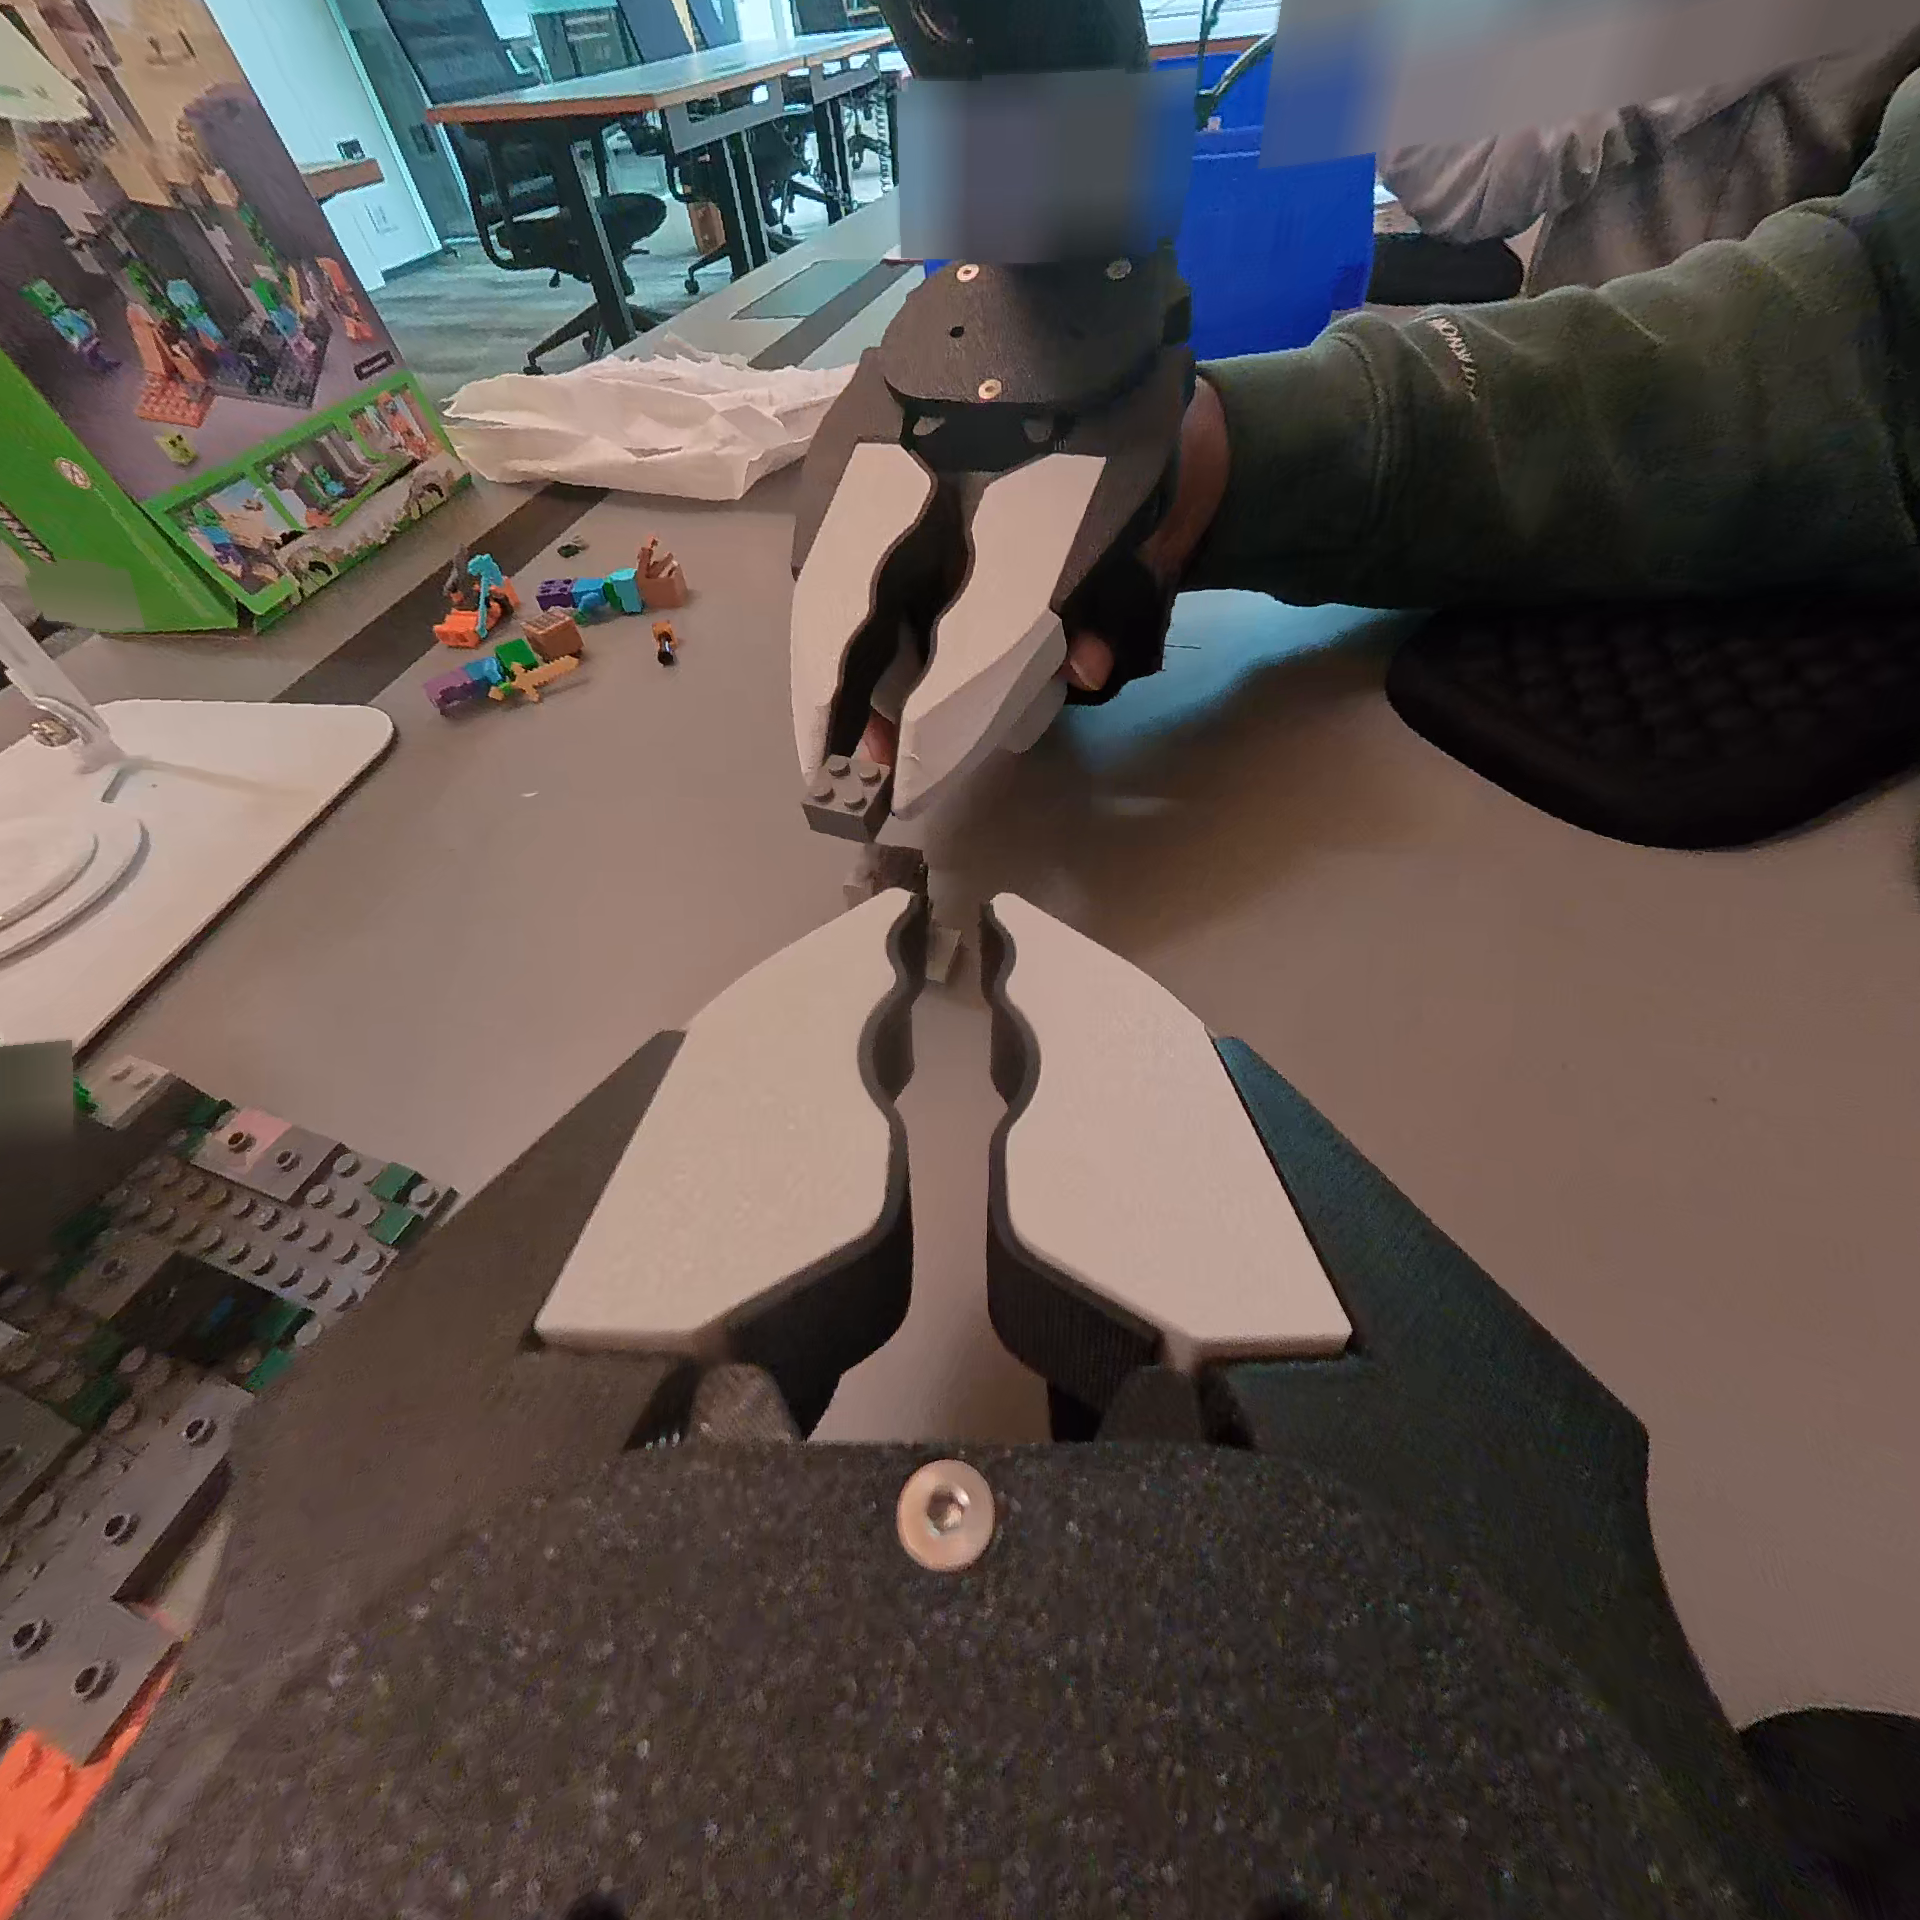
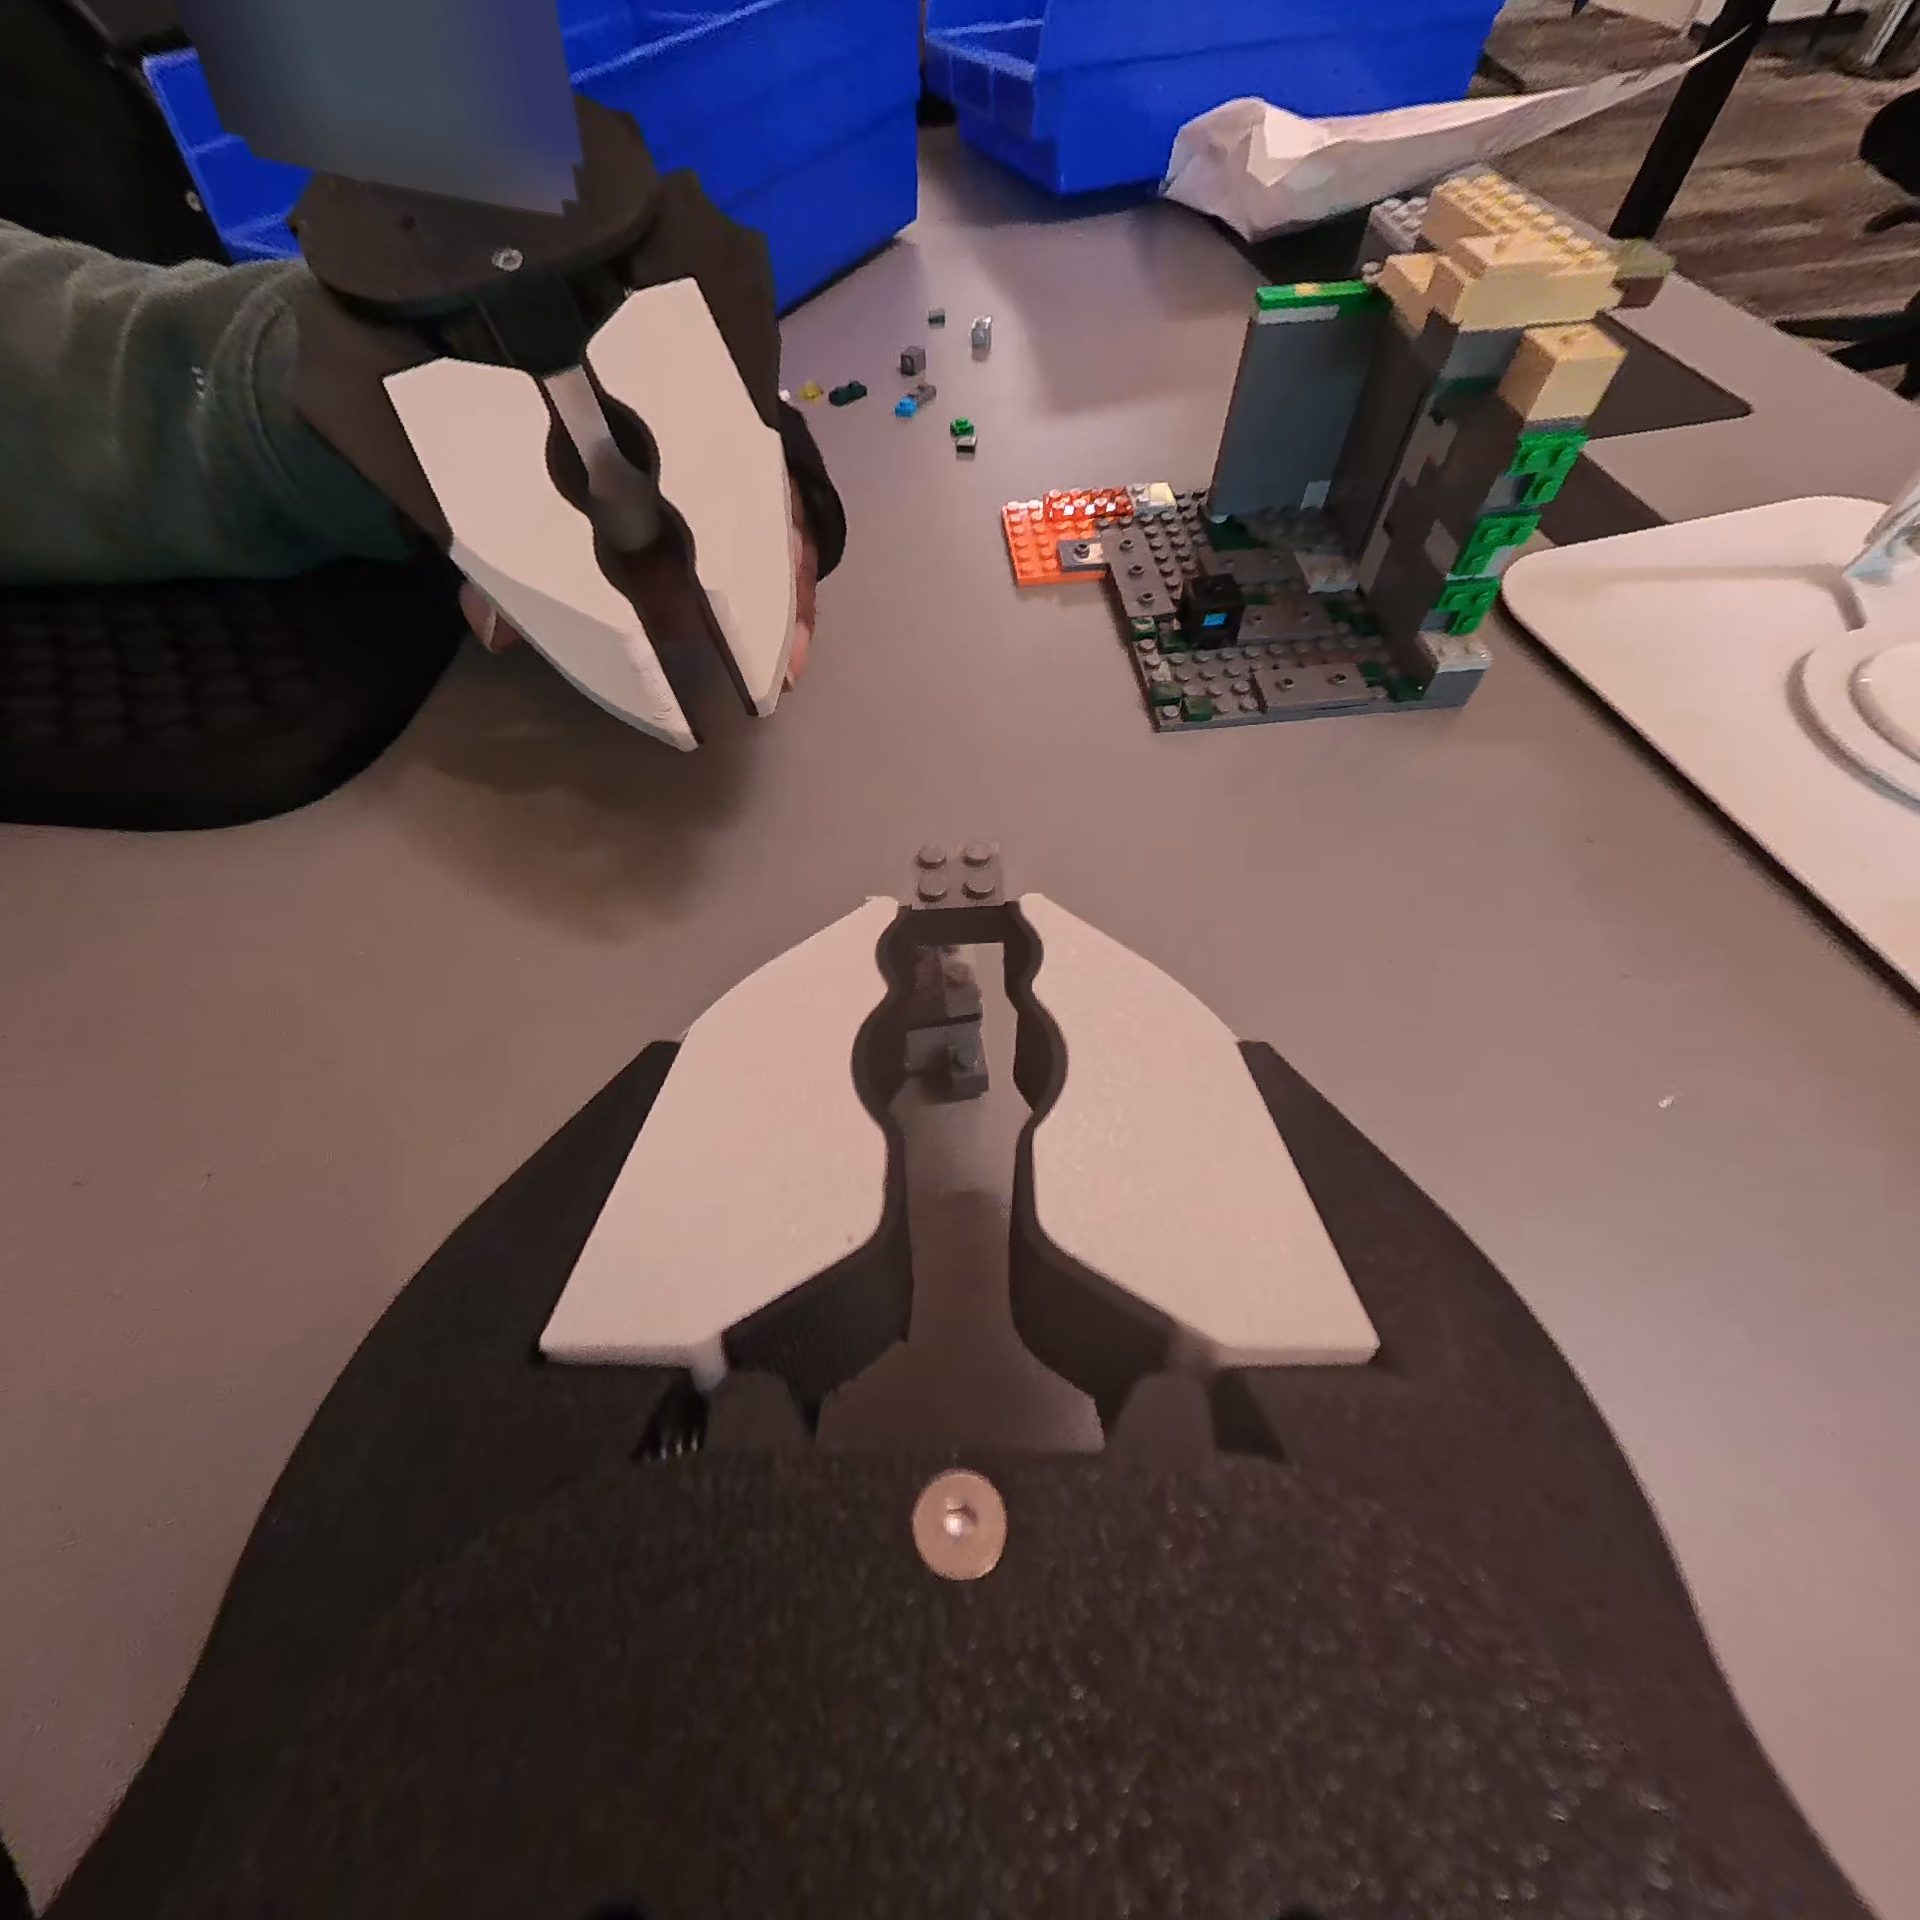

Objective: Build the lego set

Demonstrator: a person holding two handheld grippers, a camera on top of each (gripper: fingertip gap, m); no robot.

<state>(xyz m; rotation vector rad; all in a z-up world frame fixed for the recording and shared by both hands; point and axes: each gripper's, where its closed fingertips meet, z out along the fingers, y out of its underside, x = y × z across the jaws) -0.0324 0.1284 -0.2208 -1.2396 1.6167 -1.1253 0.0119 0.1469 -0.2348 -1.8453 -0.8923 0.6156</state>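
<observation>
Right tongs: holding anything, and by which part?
Yes. The right tongs pinch a dark grey 2x2 brick by its two opposite sides, studs up, at the very tips. The left tongs hold nothing.

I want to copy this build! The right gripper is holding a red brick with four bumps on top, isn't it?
Not quite. The 2x2 brick is dark gray, not red. The rest is right: the right gripper pinches it at its fingertips, and it has four bumps on top. The right wrist view shows this.
</observation>
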